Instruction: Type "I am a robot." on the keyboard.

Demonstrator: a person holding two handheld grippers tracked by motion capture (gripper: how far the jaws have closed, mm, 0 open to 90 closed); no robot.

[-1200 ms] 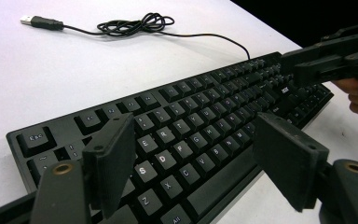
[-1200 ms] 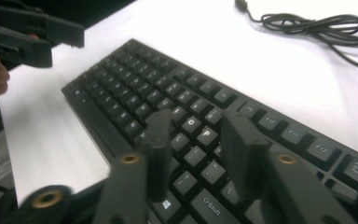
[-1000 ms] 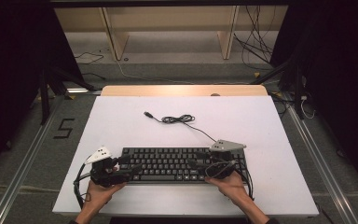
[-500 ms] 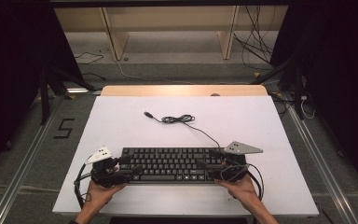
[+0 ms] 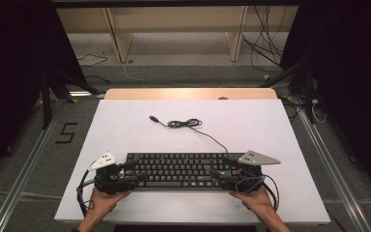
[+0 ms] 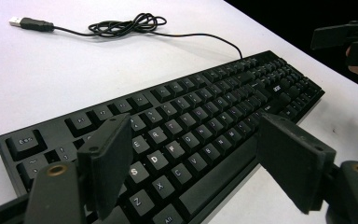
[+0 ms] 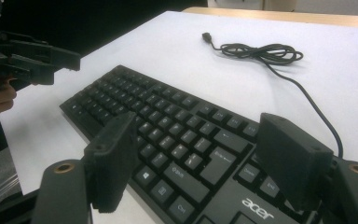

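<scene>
White bench [image 5: 125,130] carries the black keyboard [image 5: 181,170] near your edge, lying flat. Your left gripper [image 5: 130,175] sits jaws apart over its left end; your right gripper [image 5: 222,171], jaws just opened wide, is at the right end, gripping nothing.

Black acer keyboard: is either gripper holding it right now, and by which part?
Neither. The left gripper and right gripper have open jaws over the ends of the black acer keyboard, which lies flat on the white table.
</scene>
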